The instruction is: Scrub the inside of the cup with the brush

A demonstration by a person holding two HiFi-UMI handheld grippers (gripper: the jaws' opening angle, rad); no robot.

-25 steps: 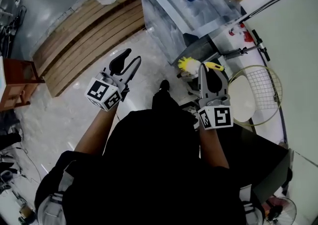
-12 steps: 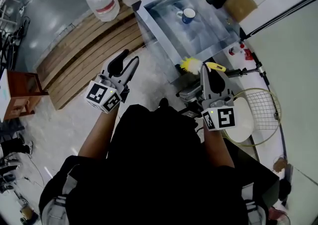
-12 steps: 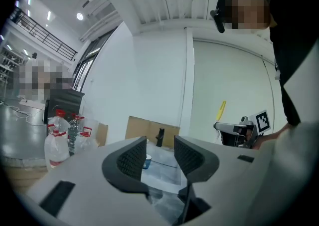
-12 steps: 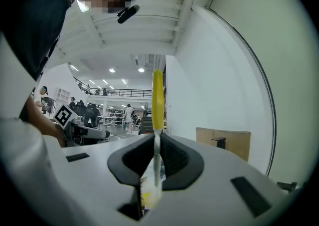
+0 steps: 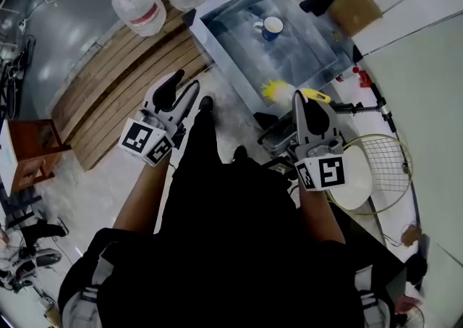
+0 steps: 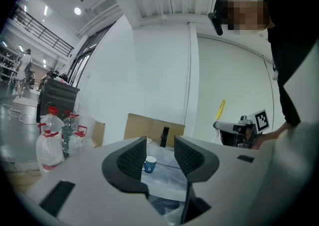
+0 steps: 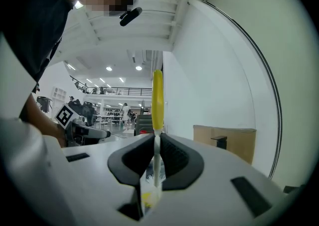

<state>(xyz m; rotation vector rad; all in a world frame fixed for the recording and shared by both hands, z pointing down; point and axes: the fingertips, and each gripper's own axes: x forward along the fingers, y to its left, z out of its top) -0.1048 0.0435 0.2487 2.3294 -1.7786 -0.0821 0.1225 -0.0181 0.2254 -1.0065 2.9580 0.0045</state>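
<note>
Wooden slatted decking (image 5: 108,80) at far left, with water bottles (image 5: 137,8) on it. Next, left claw (image 5: 182,87), jaws apart, empty. Further right, steel sink (image 5: 221,59) with blue cup (image 5: 272,27) upright inside, well apart from both claws. Right claw (image 5: 307,102) clamped on yellow-handled brush (image 5: 277,90), bristles beside the sink's near corner. Racket (image 5: 383,167) far right.

Brush (image 5: 293,93) yellow, white neck; cup (image 5: 272,27) blue w/ white inside; jugs (image 5: 137,11) red-capped.

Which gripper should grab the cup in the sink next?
Probably left. The left gripper is open and empty, aimed at the cup. The right gripper is shut on the brush.
</note>
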